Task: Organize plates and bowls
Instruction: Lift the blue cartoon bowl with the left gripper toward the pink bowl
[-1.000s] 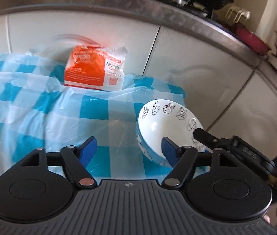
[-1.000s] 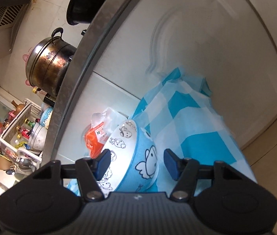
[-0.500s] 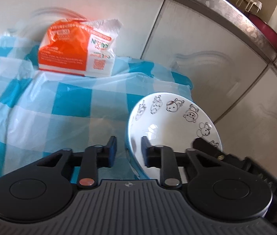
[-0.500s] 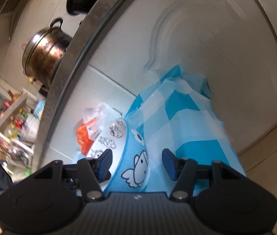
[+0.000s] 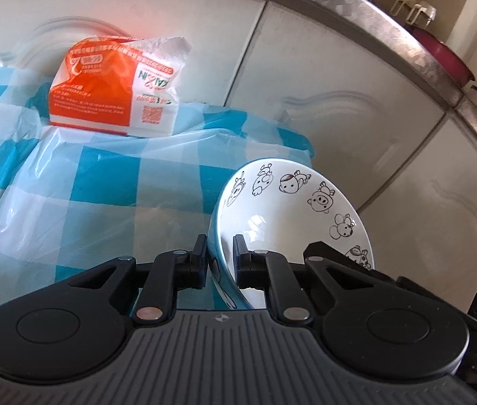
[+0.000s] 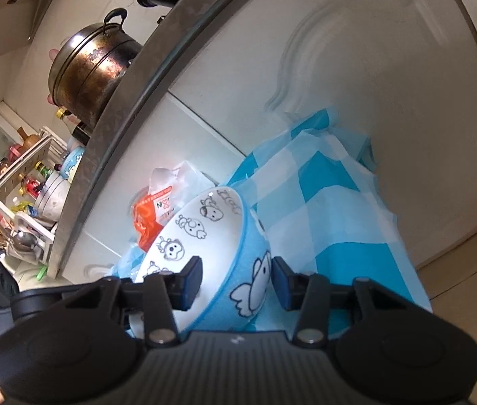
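Where the left wrist view looks down along its fingers, the bowl (image 5: 292, 222) sits directly at the tips, tilted so its white, cartoon-printed inside faces up and to the right. Left gripper (image 5: 218, 256): narrow gap, one pad on the blue outer wall, the other inside the bowl, pinching the near rim between them. Bowl rests on or just over the blue-checked cloth (image 5: 103, 182), near its right edge; whether the base touches the cloth cannot be told. Orange packet (image 5: 116, 91) lies well behind, against the white cabinet door (image 5: 339, 77). Part of the other tool shows at the bowl's right rim.

Right wrist view: same bowl (image 6: 211, 233), seen from the opposite side, tipped with its opening toward upper left. Right gripper (image 6: 236, 278) straddles the wall at a wider set: left finger inside the white bowl, right finger at the blue outside by the winged figure. The inner pad seems to bear on the wall; a thin gap may remain at the outer one. Judged a hold, not certain. Copper pot (image 6: 93, 64) stands on the counter above, a dish rack (image 6: 25, 209) beyond.

Both hands are on opposite rims; the coming lift turns on keeping the bowl's tilt matched between them
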{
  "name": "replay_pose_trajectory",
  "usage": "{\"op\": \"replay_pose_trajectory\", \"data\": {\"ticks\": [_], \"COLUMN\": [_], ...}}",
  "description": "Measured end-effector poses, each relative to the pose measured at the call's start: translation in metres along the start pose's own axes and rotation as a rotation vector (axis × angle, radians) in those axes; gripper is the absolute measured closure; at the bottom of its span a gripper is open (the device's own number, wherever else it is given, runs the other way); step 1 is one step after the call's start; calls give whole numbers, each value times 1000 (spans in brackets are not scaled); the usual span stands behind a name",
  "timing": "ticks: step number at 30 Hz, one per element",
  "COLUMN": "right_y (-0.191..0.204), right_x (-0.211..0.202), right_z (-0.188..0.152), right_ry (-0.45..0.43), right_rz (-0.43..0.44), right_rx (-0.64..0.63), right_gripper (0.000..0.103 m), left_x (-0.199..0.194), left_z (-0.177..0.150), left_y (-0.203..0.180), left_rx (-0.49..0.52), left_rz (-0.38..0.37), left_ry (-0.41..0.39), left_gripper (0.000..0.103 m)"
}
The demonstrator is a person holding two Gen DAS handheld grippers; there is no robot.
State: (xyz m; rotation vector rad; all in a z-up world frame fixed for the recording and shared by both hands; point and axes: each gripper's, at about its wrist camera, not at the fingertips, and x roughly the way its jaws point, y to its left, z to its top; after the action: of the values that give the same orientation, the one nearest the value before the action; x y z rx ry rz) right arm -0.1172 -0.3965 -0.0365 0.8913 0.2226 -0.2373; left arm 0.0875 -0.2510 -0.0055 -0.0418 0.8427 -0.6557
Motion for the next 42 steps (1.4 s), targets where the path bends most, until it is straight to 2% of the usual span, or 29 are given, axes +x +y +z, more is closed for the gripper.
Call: {"op": "replay_pose_trajectory", "data": {"ticks": [11,20,33,42], "right_y": [34,74,141,189], "right_x": [-16,-28,-36,-27], "right_z": [5,-5,-47,-90], "right_ry": [-33,-30,33,132], "right_rz": [42,109,216,254], "right_rx": [-58,-96,-192,-289], "right_gripper": [58,58,58,58], "left_x": [-52,-105,-183,-226], "left_z": [8,-3,-40,-69], "left_y": [2,27,79,127], "left_rx": [-7,-62,-154,-241], "left_rz": [-38,-35,1,61], "left_ry": [-113,-190,-272,-306], "left_gripper": [92,92,92,92]}}
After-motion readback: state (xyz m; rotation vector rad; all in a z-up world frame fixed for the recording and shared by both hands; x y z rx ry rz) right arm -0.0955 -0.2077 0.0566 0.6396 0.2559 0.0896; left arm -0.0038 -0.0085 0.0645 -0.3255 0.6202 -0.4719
